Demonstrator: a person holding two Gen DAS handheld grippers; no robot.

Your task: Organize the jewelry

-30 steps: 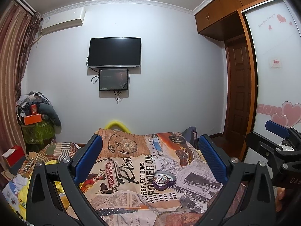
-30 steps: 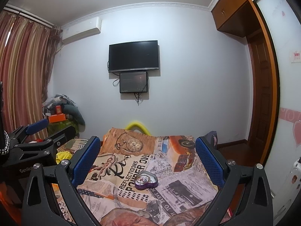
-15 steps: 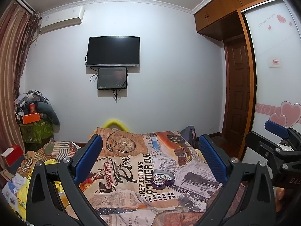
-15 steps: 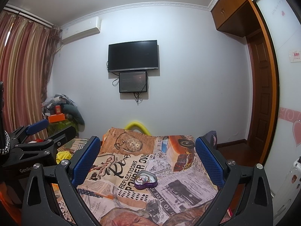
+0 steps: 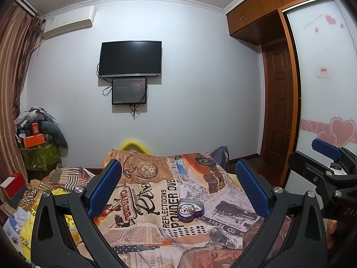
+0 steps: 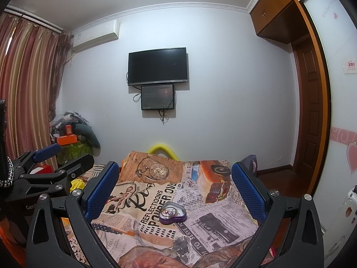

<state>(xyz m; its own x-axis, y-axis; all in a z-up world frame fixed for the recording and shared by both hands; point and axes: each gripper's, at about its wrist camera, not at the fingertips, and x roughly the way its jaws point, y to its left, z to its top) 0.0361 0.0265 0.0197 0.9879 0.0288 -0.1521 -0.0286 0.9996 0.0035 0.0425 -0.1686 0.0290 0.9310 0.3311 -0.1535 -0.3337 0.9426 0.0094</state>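
On the bed, a heart-shaped purple tin [image 5: 190, 210] sits open on a bedspread [image 5: 156, 203] printed with newspaper clippings, a pocket watch and an orange car. Small pieces of jewelry [image 6: 171, 212], among them thin rings and a reddish item, lie inside the tin; individual pieces are too small to identify further.

Left gripper [image 5: 177, 189]: blue-padded fingers [image 5: 104, 186] spread wide, holding nothing. The tin appears between the two fingers in the left wrist view, well ahead of them and nearer the right-hand finger, with no contact.

Right gripper [image 6: 174, 191]: blue pads [image 6: 247, 193] likewise spread wide and empty. In the right wrist view the tin lies between the fingers, roughly central and ahead of them, not touched.

Each gripper is visible at the edge of the other's view, the two held side by side above the near end of the bed.

Surroundings: a dark television [image 5: 130, 59] is mounted on the far white wall, with a smaller screen [image 5: 129, 91] directly below it and an air conditioner [image 5: 69, 22] high at the left. Striped curtains [image 6: 29, 84] hang at the left. A pile of clothes and boxes [image 5: 36, 129] stands in the left corner. A wooden door [image 5: 277, 105] and a wardrobe panel with pink hearts [image 5: 328, 89] occupy the right side. A yellow curved object [image 5: 133, 145] shows behind the far edge of the bed.
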